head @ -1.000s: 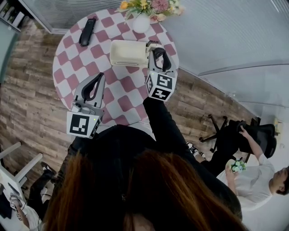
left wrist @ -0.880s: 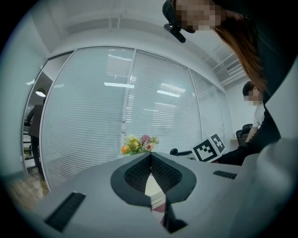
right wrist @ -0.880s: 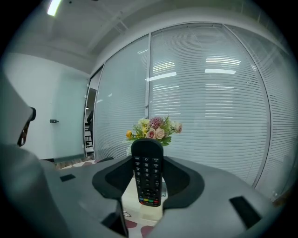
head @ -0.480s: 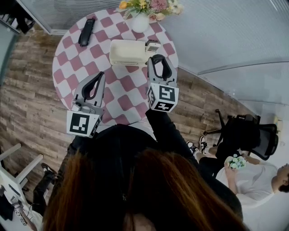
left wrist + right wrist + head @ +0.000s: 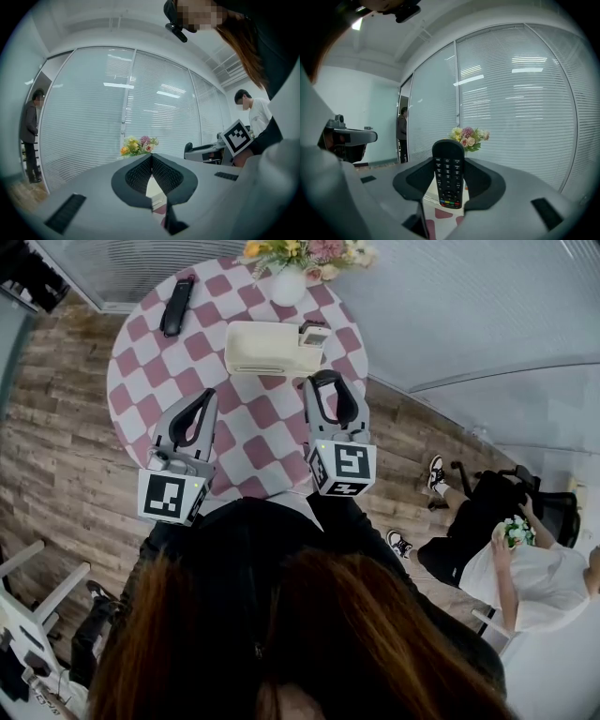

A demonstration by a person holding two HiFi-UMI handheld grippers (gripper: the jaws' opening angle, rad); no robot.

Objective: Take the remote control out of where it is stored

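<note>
Bouquet (image 5: 305, 251) cut by top edge; cream box (image 5: 153, 186) mostly hidden behind left gripper (image 5: 151, 159).

A white vase of flowers (image 5: 288, 282) stands at the counter's (image 5: 150, 381) far edge; a seated person (image 5: 511, 568) sits well right of the counter.

The remote control (image 5: 448, 185) in your right gripper (image 5: 448, 165) is smooth black plastic with matt buttons. Both grippers have matt grey plastic shells. Your left gripper (image 5: 151, 158) shows black pads (image 5: 136, 177) with a fine ribbed texture. The tablecloth (image 5: 141, 381) is pink-and-white checked fabric, lying smooth. The storage box (image 5: 267, 348) looks like matt cream plastic. The floor (image 5: 56, 456) is wood-grain planking.
</note>
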